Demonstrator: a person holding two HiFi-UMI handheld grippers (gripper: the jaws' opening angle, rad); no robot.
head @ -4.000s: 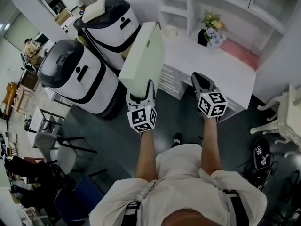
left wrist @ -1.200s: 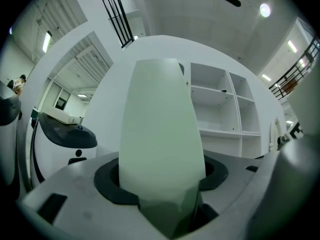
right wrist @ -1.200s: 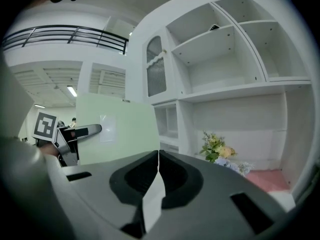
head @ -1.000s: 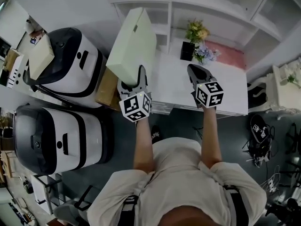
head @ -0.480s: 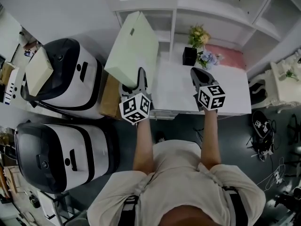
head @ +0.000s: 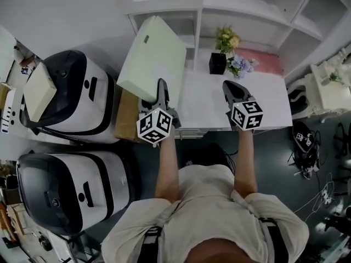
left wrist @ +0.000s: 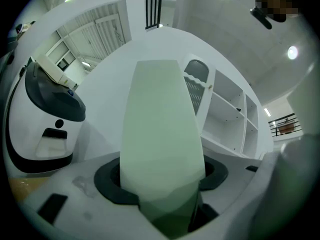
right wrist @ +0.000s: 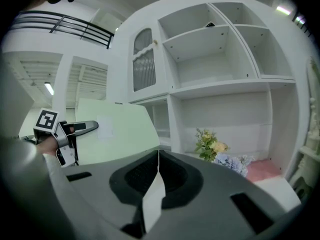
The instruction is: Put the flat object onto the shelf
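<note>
Your left claw (head: pixel 159 91) pinches the flat panel (head: pixel 153 53) by one edge, so clipping the shelf (head: pixel 198 21) could lever it loose. Your right claw (head: pixel 228 87) is closed, empty.

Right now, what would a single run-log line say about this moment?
left gripper: shut on green panel | right gripper: shut, empty, above white desk | panel: held up near shelf, not yet placed

Matt, smooth flat object (head: pixel 153 53) — shelf (head: pixel 244 9) smooth white-painted, machines (head: pixel 90 108) glossy wht/blk plastic.
</note>
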